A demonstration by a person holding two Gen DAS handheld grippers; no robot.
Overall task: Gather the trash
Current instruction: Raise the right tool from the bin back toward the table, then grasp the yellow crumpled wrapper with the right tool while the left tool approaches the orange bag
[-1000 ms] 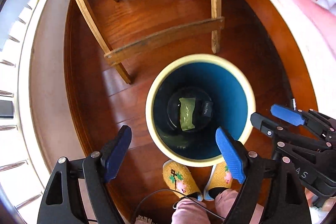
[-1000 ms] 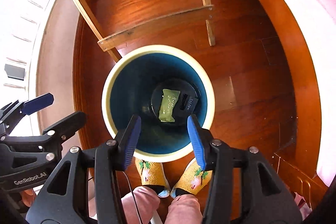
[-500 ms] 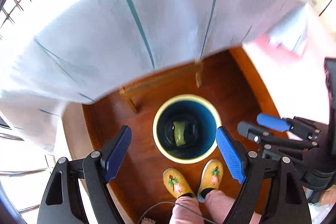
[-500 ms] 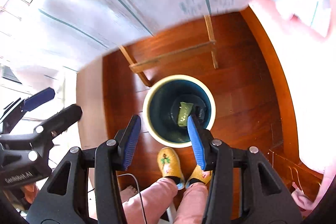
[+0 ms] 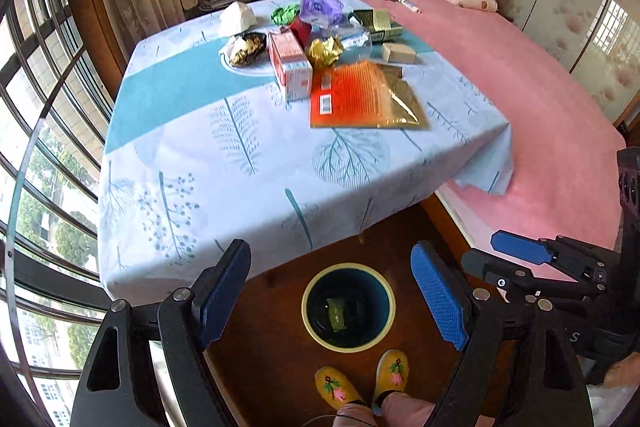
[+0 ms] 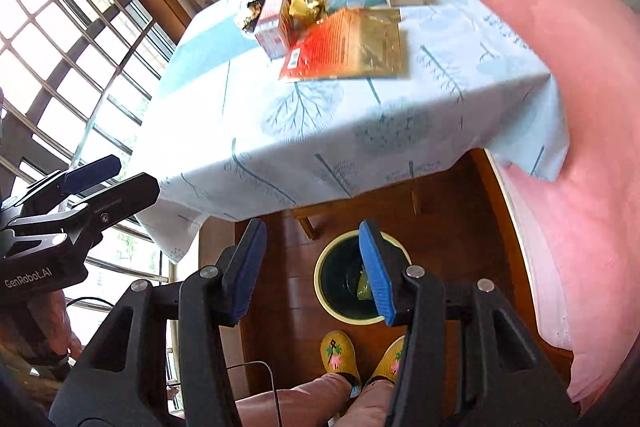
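Observation:
A blue bin with a cream rim stands on the wood floor below the table; a green wrapper lies inside it. On the tablecloth sits a pile of trash: an orange and gold foil packet, a red and white carton, crumpled gold foil, a purple bag and more. My left gripper is open and empty, high above the bin. My right gripper is open and empty too, beside it.
The table wears a pale blue tablecloth hanging over its near edge. A bed with a pink cover runs along the right, with pillows and soft toys at its head. Barred windows fill the left. The person's yellow slippers stand near the bin.
Both grippers have risen and tilted up from just over the bin to above table height. The bin now looks small and the table top with its trash has come into view.

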